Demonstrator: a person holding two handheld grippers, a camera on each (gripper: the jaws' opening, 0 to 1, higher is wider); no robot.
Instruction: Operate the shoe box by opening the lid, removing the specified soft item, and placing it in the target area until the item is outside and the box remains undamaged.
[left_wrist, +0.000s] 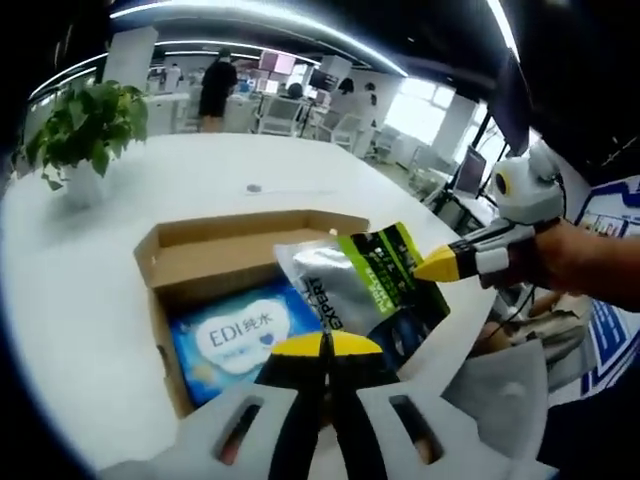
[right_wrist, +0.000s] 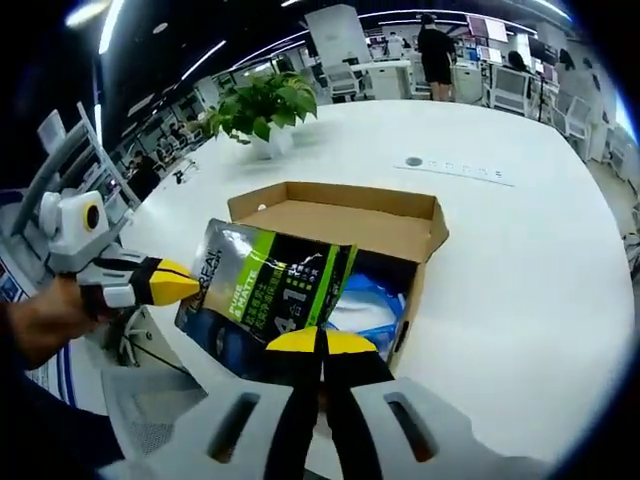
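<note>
Our right tongs (right_wrist: 321, 342) clamp the foil pouch (right_wrist: 268, 290) above the open shoe box (right_wrist: 350, 215); left tongs (left_wrist: 324, 345), closed, steady it at 6 o'clock.

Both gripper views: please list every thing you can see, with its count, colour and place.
Brown cardboard shoe box: one, open, on the table.
Grey-and-green glossy soft pouch: one, lifted over the box's near edge.
Blue-and-white soft pack: one, inside the box.
Round white table: one, under the box.
Green potted plant: one, far side of the table.
Left gripper: yellow-tipped, shut, near the pouch.
Right gripper: yellow-tipped, shut on the pouch.
</note>
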